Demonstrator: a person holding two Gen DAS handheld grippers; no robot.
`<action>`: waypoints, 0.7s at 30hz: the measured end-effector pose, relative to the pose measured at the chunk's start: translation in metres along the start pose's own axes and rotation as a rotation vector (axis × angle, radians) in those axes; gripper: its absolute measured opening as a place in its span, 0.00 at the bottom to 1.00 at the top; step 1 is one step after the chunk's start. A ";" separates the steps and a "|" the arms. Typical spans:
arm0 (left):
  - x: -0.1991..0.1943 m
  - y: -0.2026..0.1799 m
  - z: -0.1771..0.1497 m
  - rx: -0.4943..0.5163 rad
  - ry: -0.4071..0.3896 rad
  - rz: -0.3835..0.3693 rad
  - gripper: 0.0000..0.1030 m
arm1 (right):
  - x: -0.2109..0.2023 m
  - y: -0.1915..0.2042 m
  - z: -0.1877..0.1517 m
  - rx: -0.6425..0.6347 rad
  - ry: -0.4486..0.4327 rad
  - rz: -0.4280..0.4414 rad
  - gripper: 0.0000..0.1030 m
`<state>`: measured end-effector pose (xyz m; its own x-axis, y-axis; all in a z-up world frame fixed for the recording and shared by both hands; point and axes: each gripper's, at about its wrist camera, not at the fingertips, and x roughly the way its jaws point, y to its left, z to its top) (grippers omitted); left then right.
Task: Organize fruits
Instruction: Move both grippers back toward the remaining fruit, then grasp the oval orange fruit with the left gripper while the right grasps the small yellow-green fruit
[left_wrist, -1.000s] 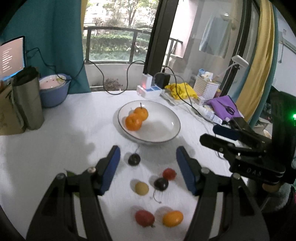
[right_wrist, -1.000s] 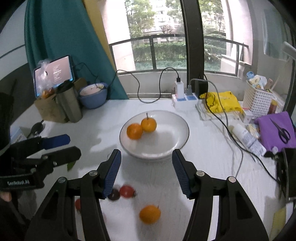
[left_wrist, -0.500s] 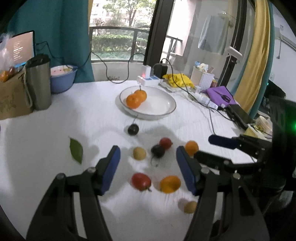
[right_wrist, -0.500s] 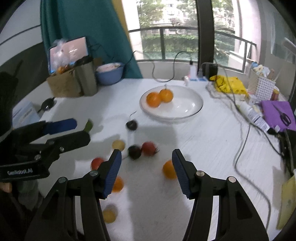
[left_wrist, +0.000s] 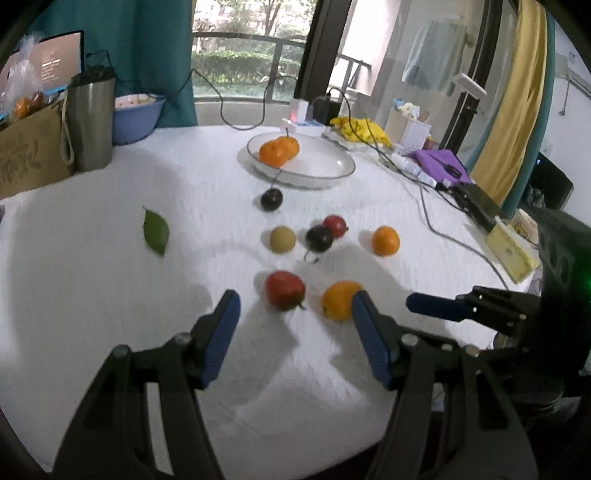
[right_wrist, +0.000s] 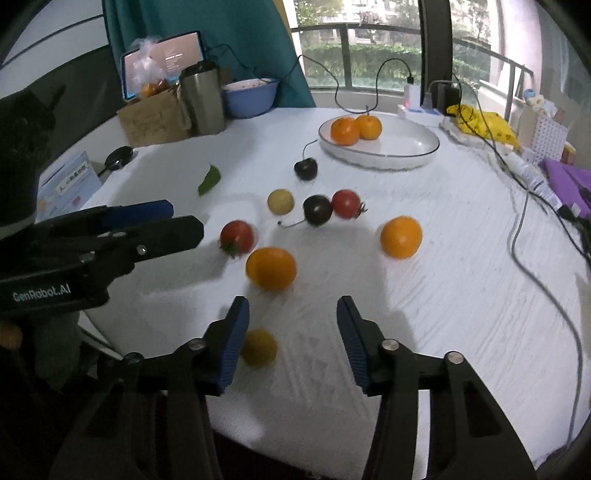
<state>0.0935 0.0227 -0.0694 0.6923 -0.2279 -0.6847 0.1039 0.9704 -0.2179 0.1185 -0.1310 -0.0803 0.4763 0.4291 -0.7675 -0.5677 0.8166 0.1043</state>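
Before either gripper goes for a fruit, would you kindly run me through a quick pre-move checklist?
1. Left gripper open and empty: ok.
2. Right gripper empty: ok; its jaws have just been closing, nothing between them.
3. Red tomato ahead of the left jaws, free on the cloth: ok.
4. Large orange beyond the right fingertips, untouched: ok.
5. White plate has bare room beside its two oranges: ok.
6. Small yellow fruit clear of the right gripper's left finger: cannot tell.

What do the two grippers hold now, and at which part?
Nothing is held. The left gripper and the right gripper are both open above the table; the right jaws have just been closing, with nothing between them.
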 end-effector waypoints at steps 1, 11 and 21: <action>0.000 0.000 -0.002 0.000 0.003 0.001 0.62 | 0.000 0.001 -0.001 -0.001 0.000 0.003 0.42; 0.008 -0.004 -0.017 -0.001 0.053 0.005 0.62 | 0.010 0.006 -0.011 -0.015 0.038 0.070 0.29; 0.022 -0.030 -0.006 0.080 0.065 -0.006 0.62 | 0.002 -0.016 -0.012 0.021 0.001 0.095 0.25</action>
<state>0.1012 -0.0122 -0.0825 0.6437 -0.2361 -0.7280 0.1668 0.9716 -0.1677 0.1204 -0.1477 -0.0915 0.4204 0.5044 -0.7542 -0.5961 0.7802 0.1895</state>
